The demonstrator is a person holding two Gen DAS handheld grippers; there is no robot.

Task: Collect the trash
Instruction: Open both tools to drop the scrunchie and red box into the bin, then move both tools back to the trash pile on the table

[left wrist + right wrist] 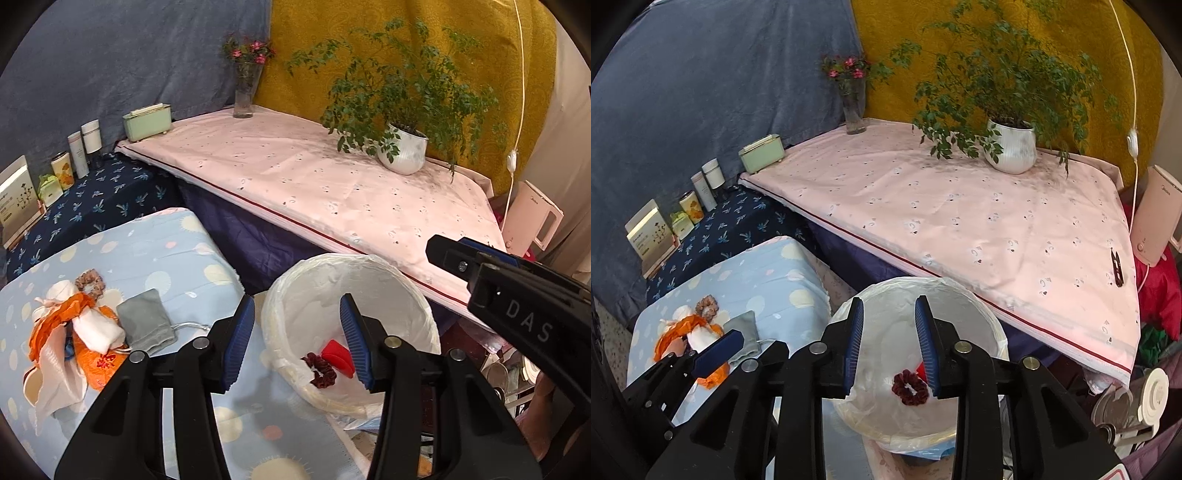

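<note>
Below both grippers' parted, empty fingers [856, 341], dark red scrunchie [910, 387], red scrap [338, 358], inside lined bin [979, 317].

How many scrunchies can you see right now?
2. A dark red scrunchie lies in the lined bin beside a red item. A brown scrunchie sits on the blue dotted cloth by the orange-and-white pile. The pile may hide more.

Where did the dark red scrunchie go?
The dark red scrunchie lies in the white lined bin, beside a red piece, below both open grippers.
</note>
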